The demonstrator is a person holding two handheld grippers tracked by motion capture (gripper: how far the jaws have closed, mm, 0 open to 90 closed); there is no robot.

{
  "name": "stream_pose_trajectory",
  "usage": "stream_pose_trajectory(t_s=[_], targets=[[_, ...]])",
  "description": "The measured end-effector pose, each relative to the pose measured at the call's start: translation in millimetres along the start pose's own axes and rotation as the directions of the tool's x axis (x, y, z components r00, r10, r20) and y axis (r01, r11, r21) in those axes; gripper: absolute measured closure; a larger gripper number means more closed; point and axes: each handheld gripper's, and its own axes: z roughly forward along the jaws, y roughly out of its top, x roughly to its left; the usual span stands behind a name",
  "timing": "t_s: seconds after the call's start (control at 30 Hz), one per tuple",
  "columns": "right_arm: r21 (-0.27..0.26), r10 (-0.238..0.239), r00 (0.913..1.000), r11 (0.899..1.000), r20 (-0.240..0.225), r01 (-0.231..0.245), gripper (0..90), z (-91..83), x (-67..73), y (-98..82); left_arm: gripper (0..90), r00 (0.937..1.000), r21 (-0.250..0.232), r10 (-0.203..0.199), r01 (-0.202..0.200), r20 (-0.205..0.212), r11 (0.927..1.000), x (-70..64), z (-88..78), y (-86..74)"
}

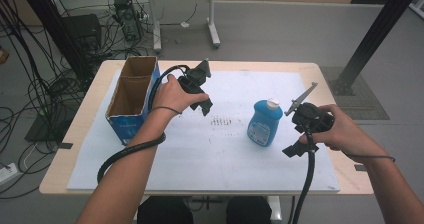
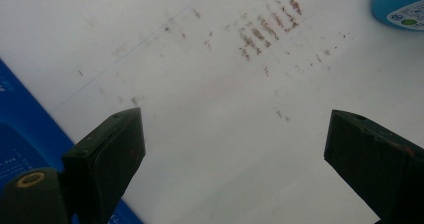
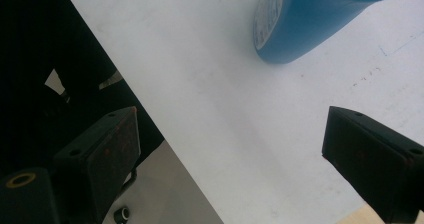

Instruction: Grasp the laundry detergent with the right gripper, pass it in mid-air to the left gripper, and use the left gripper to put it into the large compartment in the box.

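Your right gripper (image 1: pixel 295 143) is nearer: the upright blue bottle (image 1: pixel 264 122) stands just beyond its released, empty fingers (image 3: pixel 107 149). Your left gripper (image 1: pixel 202 101) hangs released too.

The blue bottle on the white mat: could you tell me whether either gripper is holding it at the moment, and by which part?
Nothing is held. The blue bottle stands free on the mat; the right gripper and the left gripper both have open, empty jaws.
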Motion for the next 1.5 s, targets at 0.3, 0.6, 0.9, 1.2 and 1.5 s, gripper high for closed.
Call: stream_pose_trajectory(t_s=[0.3, 0.6, 0.9, 1.2, 1.5], targets=[[-0.017, 0.011, 0.9999, 1.000, -0.007, -0.011, 8.5, 6.6, -6.4, -7.6, 9.6, 0.9999, -0.004, -0.013, 0.013, 0.004, 0.9999, 1.3, 1.0, -1.4], [-0.048, 0.026, 0.9997, 0.999, -0.001, -0.026, 9.1, 11.2, -10.4, -16.5, 9.4, 0.9999, -0.001, -0.016, 0.016, 0.006, 0.9999, -0.3, 3.8, -1.3], [-0.088, 0.044, 0.9991, 0.995, -0.001, -0.043, 9.2, 21.3, -14.0, -28.7, 9.4, 0.9998, 0.006, -0.019, 0.019, 0.002, 0.9998, -1.3, 4.7, -0.1], [-0.107, 0.046, 0.9989, 0.993, 0.013, -0.044, 9.5, 30.3, -12.8, -33.1, 9.5, 0.9998, 0.009, -0.020, 0.020, 0.004, 0.9998, -2.4, 6.9, 0.4], [-0.146, 0.059, 0.9981, 0.988, 0.020, -0.055, 9.4, 37.0, -14.0, -41.8, 9.4, 0.9999, 0.014, -0.014, 0.014, 0.004, 0.9998, -4.8, 8.5, 2.3]])
